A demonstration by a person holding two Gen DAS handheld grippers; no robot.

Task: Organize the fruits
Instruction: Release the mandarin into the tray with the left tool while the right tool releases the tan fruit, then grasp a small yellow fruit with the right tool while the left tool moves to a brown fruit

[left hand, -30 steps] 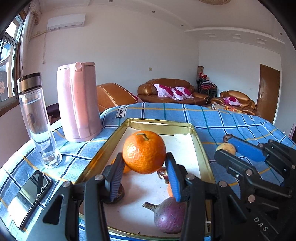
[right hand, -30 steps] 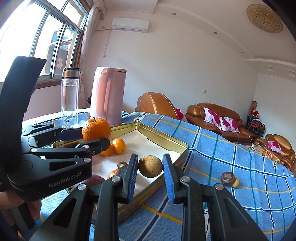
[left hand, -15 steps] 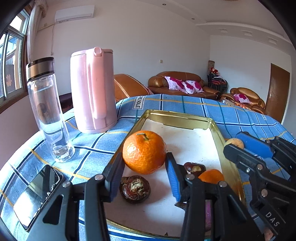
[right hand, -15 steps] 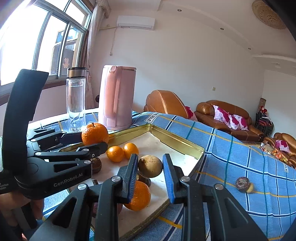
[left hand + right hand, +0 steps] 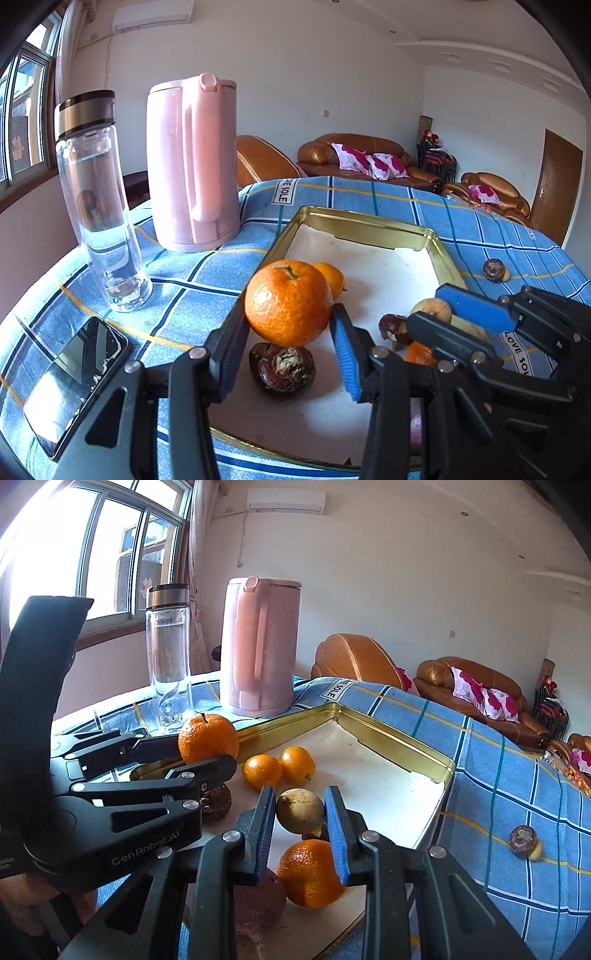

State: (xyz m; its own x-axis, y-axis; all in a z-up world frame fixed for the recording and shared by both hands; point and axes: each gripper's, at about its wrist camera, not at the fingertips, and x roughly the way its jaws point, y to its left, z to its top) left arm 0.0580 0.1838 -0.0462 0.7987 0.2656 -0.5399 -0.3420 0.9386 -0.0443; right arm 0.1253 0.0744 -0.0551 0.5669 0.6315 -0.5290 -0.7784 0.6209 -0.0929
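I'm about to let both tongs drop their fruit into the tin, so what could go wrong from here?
1. The big orange in the left tongs hangs directly over a dark fruit; released there, it may land on it and roll.
2. The brown fruit in the right tongs sits above another orange near the gold tray's edge, so it could bounce out onto the cloth.

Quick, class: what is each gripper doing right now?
Left gripper: shut on the orange.
Right gripper: shut on the brown fruit.
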